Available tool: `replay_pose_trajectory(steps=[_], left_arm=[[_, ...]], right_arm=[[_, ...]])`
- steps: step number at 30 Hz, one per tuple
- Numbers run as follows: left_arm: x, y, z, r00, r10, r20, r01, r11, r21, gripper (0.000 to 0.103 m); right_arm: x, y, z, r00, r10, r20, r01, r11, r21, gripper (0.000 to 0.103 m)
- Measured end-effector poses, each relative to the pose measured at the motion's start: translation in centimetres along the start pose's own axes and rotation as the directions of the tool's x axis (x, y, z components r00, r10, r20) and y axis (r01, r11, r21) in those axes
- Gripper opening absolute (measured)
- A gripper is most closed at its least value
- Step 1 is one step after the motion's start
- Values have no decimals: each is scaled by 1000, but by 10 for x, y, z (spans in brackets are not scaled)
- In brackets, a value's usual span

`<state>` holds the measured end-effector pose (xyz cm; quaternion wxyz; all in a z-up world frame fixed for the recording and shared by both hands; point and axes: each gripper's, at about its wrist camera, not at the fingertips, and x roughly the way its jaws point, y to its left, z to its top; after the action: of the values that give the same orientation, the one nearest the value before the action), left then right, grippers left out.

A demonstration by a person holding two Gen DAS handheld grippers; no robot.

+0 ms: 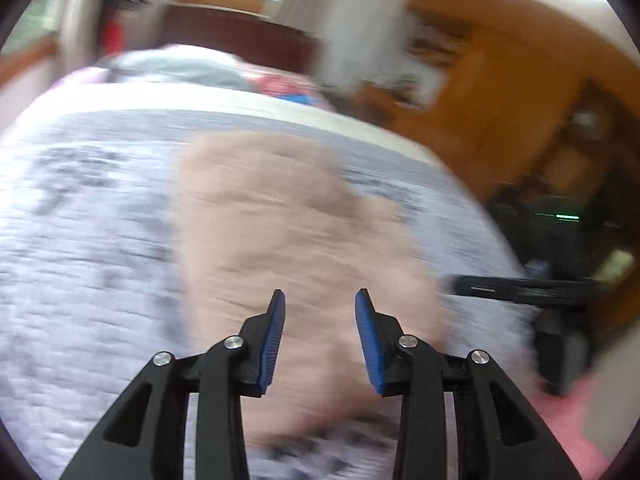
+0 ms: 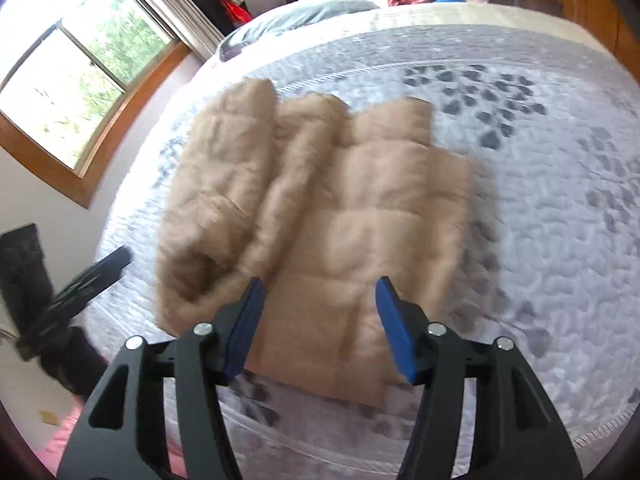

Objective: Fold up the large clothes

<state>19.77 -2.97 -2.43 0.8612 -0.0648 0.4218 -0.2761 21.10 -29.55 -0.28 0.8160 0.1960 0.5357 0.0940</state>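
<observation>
Matt quilted tan jacket (image 2: 320, 208); stitched cloth bedspread (image 2: 540, 220)

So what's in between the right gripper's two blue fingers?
Nothing is held. In the right wrist view, the right gripper is open above the folded tan coat on the bed; only coat shows through the gap.

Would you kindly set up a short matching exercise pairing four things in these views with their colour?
Things:
1. quilted jacket
2. right gripper pads
3. bed cover
4. window frame

Colours:
A. blue
B. white with grey patches
C. tan
D. orange-brown wood

Pairs: 1-C, 2-A, 3-B, 4-D
</observation>
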Motion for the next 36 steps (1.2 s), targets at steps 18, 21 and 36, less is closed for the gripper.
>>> replay_pose_trajectory(steps=[18,21,36], left_arm=[[65,30,11,975,200,-101,-198,980,32,36],[66,33,10,979,179,-95,-178,984,21,36],[21,42,26,993,120,13,-119,991,-61,36]], right_arm=[[81,58,43,976,-41,-214,42,999,1,78],[92,67,43,971,-102,-218,93,994,-51,69],[-9,87,46,999,0,44,9,979,-202,19]])
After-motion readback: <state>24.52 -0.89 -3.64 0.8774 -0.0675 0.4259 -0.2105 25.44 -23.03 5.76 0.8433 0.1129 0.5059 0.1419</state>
